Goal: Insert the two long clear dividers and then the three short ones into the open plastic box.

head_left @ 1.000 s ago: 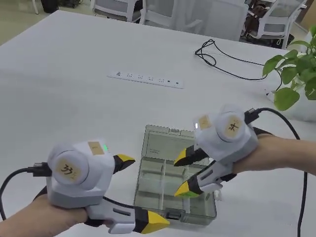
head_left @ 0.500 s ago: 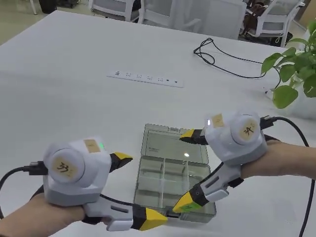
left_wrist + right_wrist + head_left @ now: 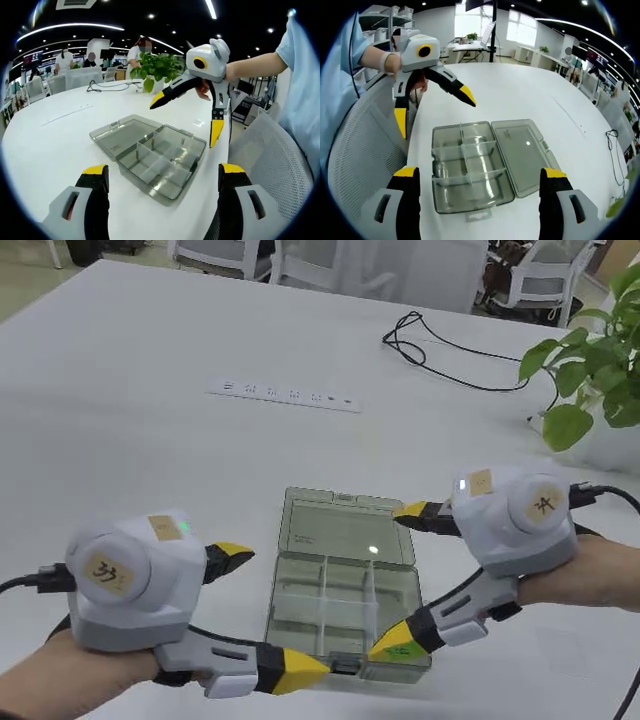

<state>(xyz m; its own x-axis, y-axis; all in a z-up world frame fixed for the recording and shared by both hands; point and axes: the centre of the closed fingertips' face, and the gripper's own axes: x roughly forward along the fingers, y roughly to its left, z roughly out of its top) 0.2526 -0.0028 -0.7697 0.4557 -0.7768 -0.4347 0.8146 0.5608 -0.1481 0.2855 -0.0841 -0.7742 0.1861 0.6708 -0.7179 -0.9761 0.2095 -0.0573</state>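
The right gripper [image 3: 403, 578] has drawn back: a second ago its jaws were nearly together, with their yellow tips dipped into the tray; now it hangs off to the side with its jaws spread wide and nothing between them. Its lower tip hovers just beside the front corner of the open plastic box [image 3: 345, 558] and its upper tip by the lid [image 3: 345, 525], neither plainly touching. In the right gripper view the box lies straight ahead of this gripper, between the lines of its two jaws, tray nearer and lid folded flat beyond. Clear dividers [image 3: 465, 149] stand upright in the tray and split it into compartments: two longer walls run across it with shorter ones between, though the clear plastic makes the exact count hard to settle. Across the box, the left gripper [image 3: 272, 612] is likewise apart and empty, low over the desk [image 3: 150, 440], with one tip close to the box's other front corner. It has kept that place beside the box throughout. To my reading, the release and retreat mean the piece just handled is seated, and with both grippers bare the inserting looks finished or nearly so. What remains is to check that each short divider sits fully down in its slots.
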